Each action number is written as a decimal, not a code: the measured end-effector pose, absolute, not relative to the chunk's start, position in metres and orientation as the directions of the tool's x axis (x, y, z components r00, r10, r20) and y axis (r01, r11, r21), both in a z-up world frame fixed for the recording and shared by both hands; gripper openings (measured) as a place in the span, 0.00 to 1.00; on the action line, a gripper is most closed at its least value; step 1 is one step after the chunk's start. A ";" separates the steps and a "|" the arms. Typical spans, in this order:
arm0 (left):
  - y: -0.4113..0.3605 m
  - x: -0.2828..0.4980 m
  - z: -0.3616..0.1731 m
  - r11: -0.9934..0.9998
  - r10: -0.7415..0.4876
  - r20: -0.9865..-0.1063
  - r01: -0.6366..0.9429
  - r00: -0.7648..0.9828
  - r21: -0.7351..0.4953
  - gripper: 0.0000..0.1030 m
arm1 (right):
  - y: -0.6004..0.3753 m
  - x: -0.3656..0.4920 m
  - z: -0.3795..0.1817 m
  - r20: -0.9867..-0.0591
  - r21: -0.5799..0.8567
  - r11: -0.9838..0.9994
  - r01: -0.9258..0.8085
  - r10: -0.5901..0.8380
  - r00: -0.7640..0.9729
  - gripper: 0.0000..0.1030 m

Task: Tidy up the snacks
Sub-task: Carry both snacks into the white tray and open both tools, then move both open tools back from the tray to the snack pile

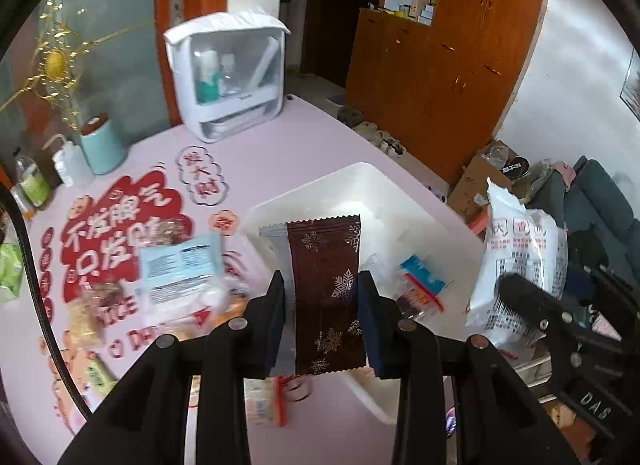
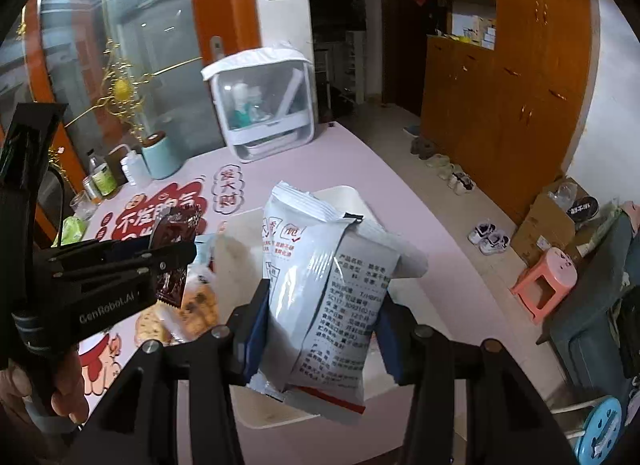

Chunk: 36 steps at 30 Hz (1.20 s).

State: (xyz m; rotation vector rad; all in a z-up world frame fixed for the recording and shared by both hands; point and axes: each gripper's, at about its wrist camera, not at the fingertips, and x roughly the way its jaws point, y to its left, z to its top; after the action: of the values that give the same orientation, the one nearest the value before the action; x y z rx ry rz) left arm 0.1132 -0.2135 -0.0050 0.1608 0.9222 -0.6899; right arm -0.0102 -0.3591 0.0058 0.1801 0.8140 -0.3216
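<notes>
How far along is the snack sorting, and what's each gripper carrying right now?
Partly done. The white bin already holds a few small packets. In hand: the left gripper is shut on a brown snowflake packet, and the right gripper is shut on a white snack bag, both raised near the bin. Left: several loose snacks lie on the pink table.
</notes>
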 end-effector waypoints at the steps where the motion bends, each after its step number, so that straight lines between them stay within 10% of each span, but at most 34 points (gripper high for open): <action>1: -0.221 0.114 -0.006 0.775 -0.481 -0.778 0.611 0.405 -0.161 0.32 | -0.365 -0.009 0.004 -0.741 0.034 0.935 0.354 -0.214 0.637 0.47; 23: -0.296 0.198 -0.078 0.863 -0.313 -0.880 0.494 0.359 -0.106 0.34 | -0.410 0.055 -0.076 -0.825 0.053 0.926 0.373 -0.170 0.539 0.49; 27: -0.304 0.205 -0.095 0.862 -0.282 -0.901 0.499 0.330 -0.087 0.86 | -0.400 0.051 -0.090 -0.815 0.025 0.921 0.389 -0.207 0.542 0.63; 36: -0.298 0.191 -0.124 0.848 -0.194 -0.934 0.531 0.299 -0.006 0.86 | -0.396 0.038 -0.086 -0.764 0.026 0.900 0.435 -0.262 0.589 0.71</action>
State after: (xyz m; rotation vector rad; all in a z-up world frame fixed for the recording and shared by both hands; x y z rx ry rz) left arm 0.1915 -0.2982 -0.1240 0.3318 1.1747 -0.4927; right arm 0.0376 -0.3962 -0.0861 0.2197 0.8493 -0.4097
